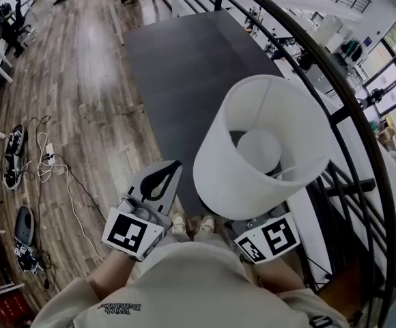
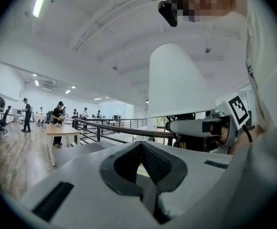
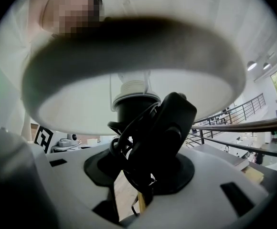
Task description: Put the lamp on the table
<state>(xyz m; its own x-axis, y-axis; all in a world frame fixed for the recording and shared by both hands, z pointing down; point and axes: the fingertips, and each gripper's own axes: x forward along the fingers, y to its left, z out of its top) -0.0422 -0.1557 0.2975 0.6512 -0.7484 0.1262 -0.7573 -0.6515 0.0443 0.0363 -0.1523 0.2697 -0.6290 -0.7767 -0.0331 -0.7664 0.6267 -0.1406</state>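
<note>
The lamp's white drum shade [image 1: 252, 149] hangs upright over my right side, its bulb showing inside. Its black stem [image 3: 133, 111], wrapped with a wound black cord and plug [image 3: 169, 128], sits between the jaws of my right gripper [image 3: 143, 175], which is shut on it. In the head view the shade hides those jaws; only the marker cube [image 1: 270, 238] shows. My left gripper [image 1: 160, 180] is held beside the lamp, shut and empty. From the left gripper view I see its closed jaws [image 2: 145, 175], the shade [image 2: 176, 80] and the right gripper [image 2: 200, 128] to the right.
A curved black railing [image 1: 334, 94] runs close on my right. A dark grey mat [image 1: 184, 67] stretches ahead, with wooden floor [image 1: 82, 101] to the left. Cables and gear [image 1: 44, 159] lie at the far left. A wooden table [image 2: 62, 130] with people around it stands further off.
</note>
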